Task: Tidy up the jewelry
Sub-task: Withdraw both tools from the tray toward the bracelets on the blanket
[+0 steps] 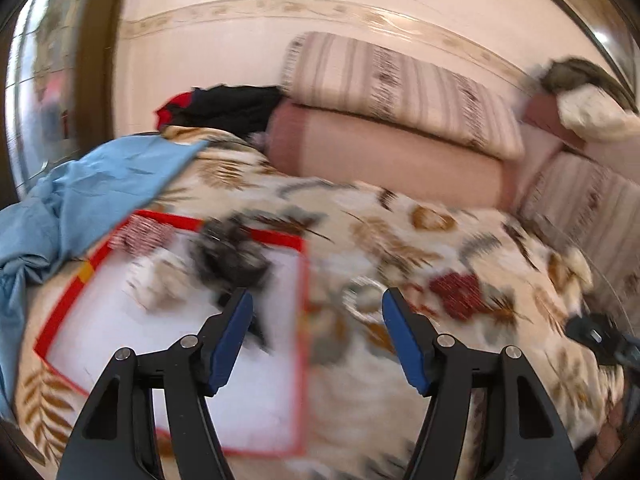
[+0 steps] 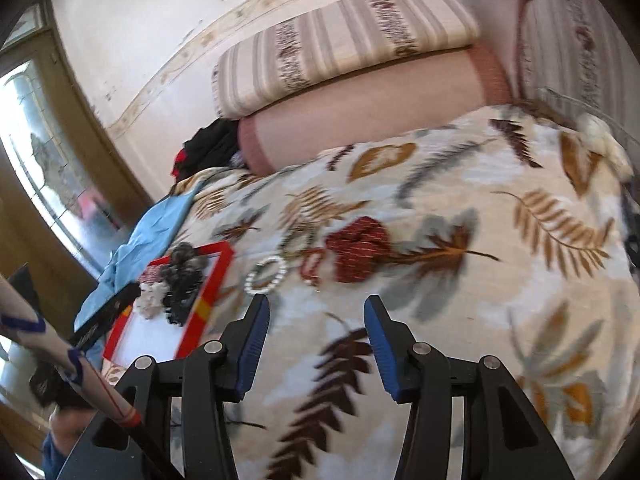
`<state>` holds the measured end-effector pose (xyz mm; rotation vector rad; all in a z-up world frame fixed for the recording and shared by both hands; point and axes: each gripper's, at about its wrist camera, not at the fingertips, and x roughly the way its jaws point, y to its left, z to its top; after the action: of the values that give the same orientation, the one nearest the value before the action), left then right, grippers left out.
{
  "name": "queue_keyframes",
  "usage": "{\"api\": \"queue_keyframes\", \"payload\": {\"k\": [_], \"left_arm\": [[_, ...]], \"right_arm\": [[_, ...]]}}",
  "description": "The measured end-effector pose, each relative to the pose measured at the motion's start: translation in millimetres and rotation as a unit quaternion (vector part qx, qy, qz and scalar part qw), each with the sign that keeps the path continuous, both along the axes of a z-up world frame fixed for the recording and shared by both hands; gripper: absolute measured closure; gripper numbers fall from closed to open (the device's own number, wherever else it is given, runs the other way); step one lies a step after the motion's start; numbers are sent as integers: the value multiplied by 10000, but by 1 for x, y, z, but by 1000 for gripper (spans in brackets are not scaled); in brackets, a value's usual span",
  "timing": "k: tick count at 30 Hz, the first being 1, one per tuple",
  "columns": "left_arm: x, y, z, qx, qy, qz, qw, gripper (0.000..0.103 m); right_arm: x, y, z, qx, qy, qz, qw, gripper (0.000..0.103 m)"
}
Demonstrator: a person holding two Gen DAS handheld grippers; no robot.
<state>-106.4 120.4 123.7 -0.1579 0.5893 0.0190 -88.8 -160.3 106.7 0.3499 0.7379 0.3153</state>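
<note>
Blue-padded right gripper (image 2: 316, 344) hangs part-open and empty over my leaf-print blanket (image 2: 460, 320); left gripper (image 1: 318, 340) likewise. White bead bracelet (image 2: 267, 275) lies just ahead, beside the red-rimmed tray (image 2: 212, 280); closing could snag blanket.

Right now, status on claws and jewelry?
Left claw and right claw both open, empty. Pearl bracelet, red scrunchie loose on blanket; dark scrunchie in red tray. Nothing blocking.

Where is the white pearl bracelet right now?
In the right wrist view the white pearl bracelet lies on the leaf-print blanket, just right of the red-rimmed tray and left of the small red bracelet.
</note>
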Motion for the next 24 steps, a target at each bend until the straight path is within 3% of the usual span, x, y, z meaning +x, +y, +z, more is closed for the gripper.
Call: {"api": "queue_keyframes", "payload": {"k": [6,10,18,24], "left_arm": [[-29,-75,7,232,56,-781,9967,37],[-40,-104,15,479,-51,-1059,9932,37],[-16,-81,5,273,216,-662,9972,37],[14,-69,-8,187,508,-658,9964,37]], "right_arm": [[1,-21,1,446,-26,-47,9990,50],[-2,-28,1,623,-49,-7,9980,50],[-1,-39,-1,832,-43,-2,9965,50],[9,-39,-4,795,110,-31,9968,50]]}}
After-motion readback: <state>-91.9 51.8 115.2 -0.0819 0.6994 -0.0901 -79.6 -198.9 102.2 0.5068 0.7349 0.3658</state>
